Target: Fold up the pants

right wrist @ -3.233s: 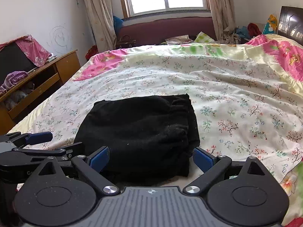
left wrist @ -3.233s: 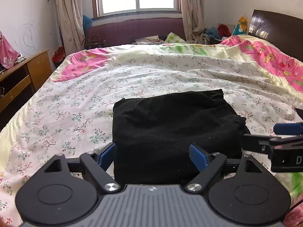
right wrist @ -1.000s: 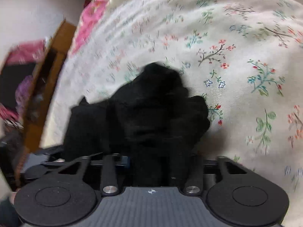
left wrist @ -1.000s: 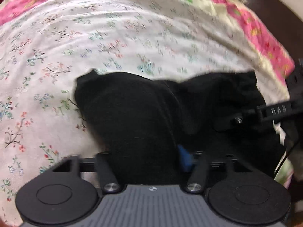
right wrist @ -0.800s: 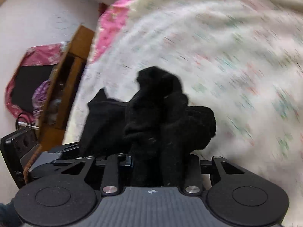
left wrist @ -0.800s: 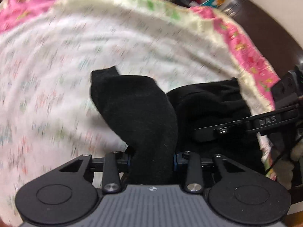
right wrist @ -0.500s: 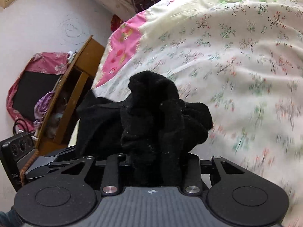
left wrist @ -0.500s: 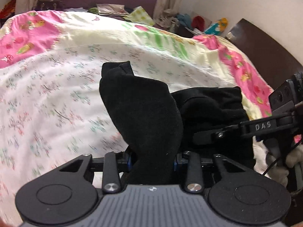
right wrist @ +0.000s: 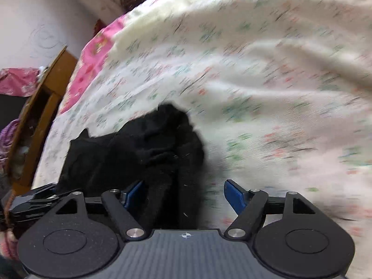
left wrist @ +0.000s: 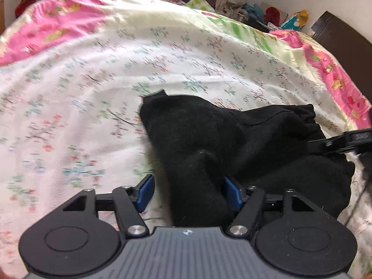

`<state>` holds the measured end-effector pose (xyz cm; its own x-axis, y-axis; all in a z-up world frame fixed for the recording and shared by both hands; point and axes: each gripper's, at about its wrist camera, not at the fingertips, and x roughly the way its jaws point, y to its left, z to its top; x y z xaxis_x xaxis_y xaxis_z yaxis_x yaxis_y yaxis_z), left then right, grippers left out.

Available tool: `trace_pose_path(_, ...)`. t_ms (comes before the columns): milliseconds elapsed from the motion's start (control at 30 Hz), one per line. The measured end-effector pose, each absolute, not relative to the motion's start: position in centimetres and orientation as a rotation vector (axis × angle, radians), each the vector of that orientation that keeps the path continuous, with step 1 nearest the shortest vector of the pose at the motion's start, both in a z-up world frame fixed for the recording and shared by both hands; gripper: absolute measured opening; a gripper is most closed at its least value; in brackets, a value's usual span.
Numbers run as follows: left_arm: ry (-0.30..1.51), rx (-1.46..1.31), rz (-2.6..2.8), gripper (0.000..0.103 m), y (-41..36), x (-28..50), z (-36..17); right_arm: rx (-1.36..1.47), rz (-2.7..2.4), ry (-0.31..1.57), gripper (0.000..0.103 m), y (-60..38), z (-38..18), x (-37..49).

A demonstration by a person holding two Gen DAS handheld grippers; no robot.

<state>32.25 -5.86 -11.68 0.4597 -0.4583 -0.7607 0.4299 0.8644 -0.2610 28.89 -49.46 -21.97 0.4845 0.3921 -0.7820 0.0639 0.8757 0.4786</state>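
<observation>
The black pants [left wrist: 232, 139] lie in a folded, rumpled heap on the floral bedsheet [left wrist: 93, 93]. My left gripper [left wrist: 188, 193] straddles the heap's near left corner and its jaws are opening. The left blue pad stands clear of the cloth and the right pad just touches it. In the right wrist view the pants [right wrist: 139, 148] bunch up at their right end. My right gripper [right wrist: 183, 195] is also opening, with cloth lying loose between the pads and a gap on the right side. Each gripper shows at the edge of the other's view.
The bedsheet [right wrist: 255, 81] has a pink border [left wrist: 337, 74] on the right and far left. A dark headboard [left wrist: 337, 30] stands at the right, and clutter [left wrist: 255, 11] lies beyond the bed. A wooden desk [right wrist: 46, 97] stands off the bed's left side.
Half a second ago both grippers were shut on the pants, holding bunches raised. Now both have moved along the bed, their jaws have parted, and the cloth has sunk onto the sheet.
</observation>
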Motion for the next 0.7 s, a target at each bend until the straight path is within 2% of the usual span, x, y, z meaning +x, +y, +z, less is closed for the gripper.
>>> trace_pose_path(67,0.888,0.039,-0.475,0.076,-5.6,30.8,-9.9,0.388,0.117,0.968,0.048,-49.6,-18.9,27.2)
trace_pose_path(200,0.743,0.146,-0.453,0.074,-6.9,28.6,-6.6,0.360,0.233,0.816,0.048,-47.1,-14.0,25.0)
trace_pose_path(300,0.641,0.201,-0.428,0.075,-9.9,28.6,-5.9,0.253,0.263,0.729,0.047,-43.0,-13.9,25.5)
trace_pose_path(400,0.576,0.200,-0.361,0.075,-12.7,29.7,-7.6,0.248,0.231,0.687,0.045,-40.3,-16.9,26.4)
trace_pose_path(433,0.569,0.164,-0.361,0.075,-13.0,30.0,-8.2,0.231,0.228,0.660,0.041,-39.5,-18.4,26.7)
trace_pose_path(467,0.580,0.131,-0.347,0.068,-13.4,30.4,-9.1,0.213,0.207,0.659,0.038,-39.1,-19.6,27.1)
trace_pose_path(500,0.597,0.118,-0.331,0.068,-13.8,30.9,-9.8,0.215,0.181,0.667,0.036,-39.1,-20.6,27.6)
trace_pose_path(600,0.602,0.091,-0.340,0.069,-13.7,31.4,-12.4,0.173,0.160,0.664,0.021,-40.8,-22.7,28.1)
trace_pose_path(667,0.612,0.090,-0.352,0.072,-13.5,31.7,-13.3,0.149,0.182,0.676,0.000,-42.7,-23.7,27.8)
trace_pose_path(700,0.607,0.093,-0.351,0.073,-13.2,31.7,-13.7,0.156,0.195,0.677,0.000,-43.9,-23.9,27.7)
